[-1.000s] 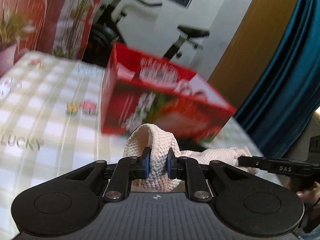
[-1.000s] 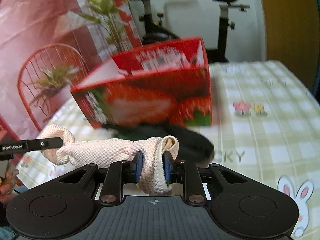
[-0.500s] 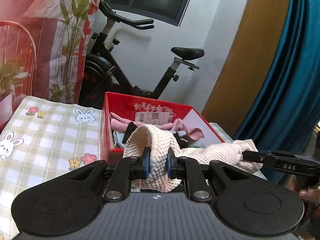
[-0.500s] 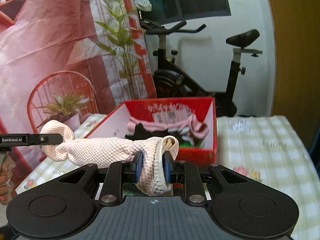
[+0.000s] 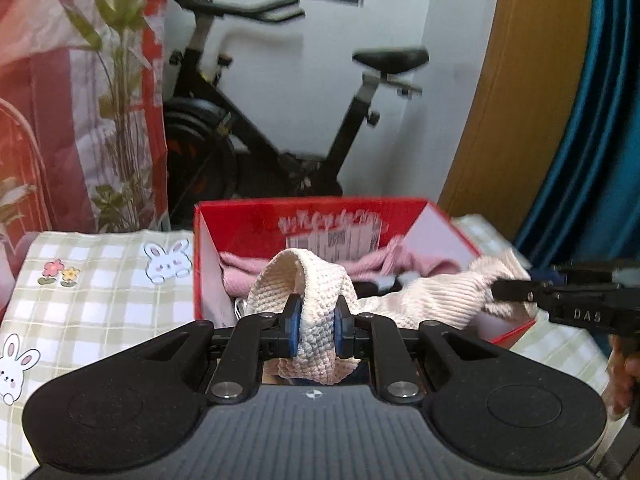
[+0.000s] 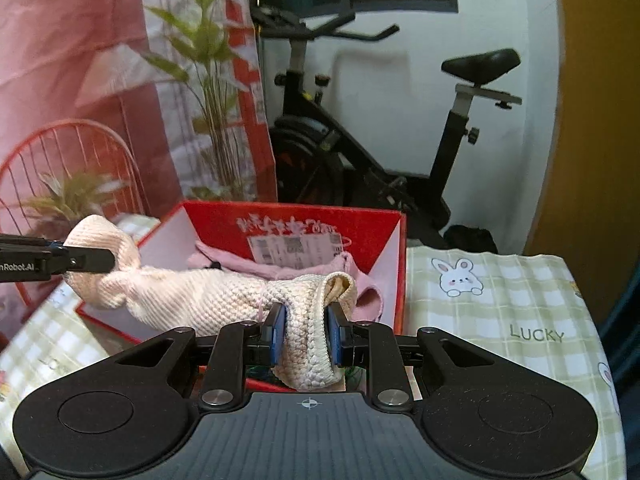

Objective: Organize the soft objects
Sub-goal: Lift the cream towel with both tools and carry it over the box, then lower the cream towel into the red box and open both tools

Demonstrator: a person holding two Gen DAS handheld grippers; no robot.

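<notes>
Both grippers, left (image 5: 316,330) and right (image 6: 306,332), are pinching opposite ends of the cream towel (image 6: 208,300), holding it over the red box (image 5: 248,220).

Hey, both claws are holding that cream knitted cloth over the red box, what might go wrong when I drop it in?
1. The cream knitted cloth stretches between the left claw and right claw, spanning much of the red cardboard box; an end may drape over the rim.
2. The pink fabric already lies inside, so the cloth may pile high.
3. Releasing one claw first could swing the cloth outside the box.
</notes>
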